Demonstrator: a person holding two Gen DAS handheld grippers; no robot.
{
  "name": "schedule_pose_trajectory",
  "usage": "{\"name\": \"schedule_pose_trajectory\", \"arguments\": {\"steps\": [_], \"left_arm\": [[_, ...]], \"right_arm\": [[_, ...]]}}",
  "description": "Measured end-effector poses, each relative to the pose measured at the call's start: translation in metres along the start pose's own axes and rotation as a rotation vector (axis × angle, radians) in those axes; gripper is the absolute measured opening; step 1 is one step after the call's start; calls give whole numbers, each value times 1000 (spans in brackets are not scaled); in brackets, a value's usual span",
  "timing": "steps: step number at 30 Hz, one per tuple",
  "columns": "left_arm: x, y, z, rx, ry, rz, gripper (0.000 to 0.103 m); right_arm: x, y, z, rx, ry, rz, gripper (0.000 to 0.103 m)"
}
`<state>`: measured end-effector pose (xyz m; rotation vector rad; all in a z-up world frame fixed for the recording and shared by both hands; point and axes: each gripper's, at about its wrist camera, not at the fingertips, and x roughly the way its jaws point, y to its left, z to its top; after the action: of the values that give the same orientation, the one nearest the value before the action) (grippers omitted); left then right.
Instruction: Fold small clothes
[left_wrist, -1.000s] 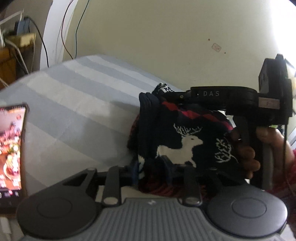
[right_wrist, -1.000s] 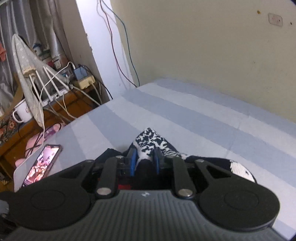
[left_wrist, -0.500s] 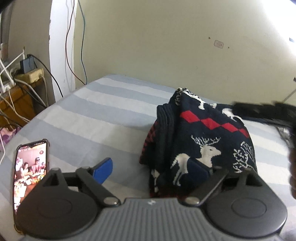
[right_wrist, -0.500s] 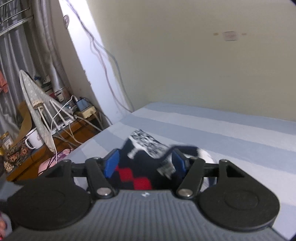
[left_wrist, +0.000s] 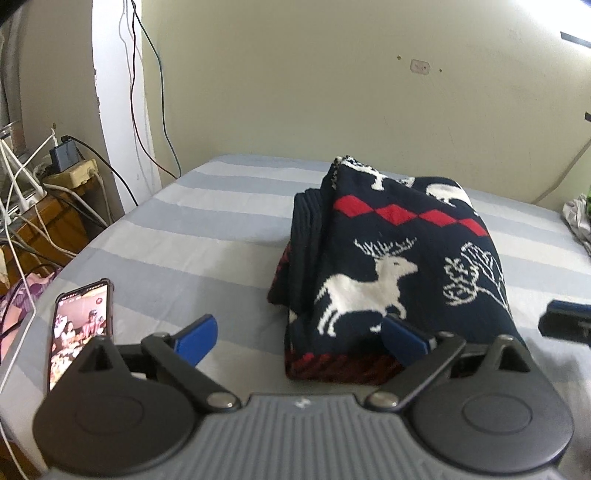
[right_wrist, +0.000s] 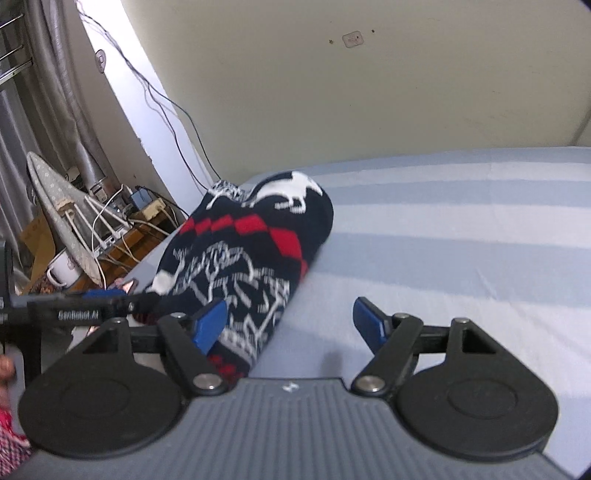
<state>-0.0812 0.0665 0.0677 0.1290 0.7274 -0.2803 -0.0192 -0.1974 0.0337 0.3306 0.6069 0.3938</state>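
A folded navy knit sweater (left_wrist: 388, 258) with white reindeer and red diamonds lies on the striped bed sheet (left_wrist: 184, 240). My left gripper (left_wrist: 299, 339) sits just in front of its near edge. Its jaws are opening wide; the right pad overlaps the sweater's hem without pressing, and the left pad is over bare sheet. In the right wrist view the sweater (right_wrist: 251, 251) lies to the left. My right gripper (right_wrist: 290, 325) has its jaws opening, with the sweater's near corner between them and not gripped. The left gripper's black body (right_wrist: 74, 314) shows at the left edge.
A lit phone (left_wrist: 81, 325) lies on the bed's left edge. Beyond it stand a wooden side table with a power strip (left_wrist: 70, 177) and cables, an ironing board (right_wrist: 62, 206) and a mug (right_wrist: 62, 273). A crumpled cloth (left_wrist: 578, 221) lies far right. The wall closes the far side.
Both grippers were shut on the sweater and have opened and let it go. Both have drawn back; the right one swung to the sweater's right side.
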Motion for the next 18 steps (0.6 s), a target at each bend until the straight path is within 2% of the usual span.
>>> {"name": "schedule_pose_trajectory", "arguments": {"steps": [6, 14, 18], "left_arm": [[-6, -7, -7, 12, 11, 27, 99], [-10, -13, -14, 23, 29, 63, 103], [-12, -12, -12, 27, 27, 58, 103]], "right_arm": [[-2, 1, -13, -31, 15, -8, 81], [-9, -19, -19, 75, 7, 29, 85], [-12, -24, -20, 108, 5, 51, 86]]}}
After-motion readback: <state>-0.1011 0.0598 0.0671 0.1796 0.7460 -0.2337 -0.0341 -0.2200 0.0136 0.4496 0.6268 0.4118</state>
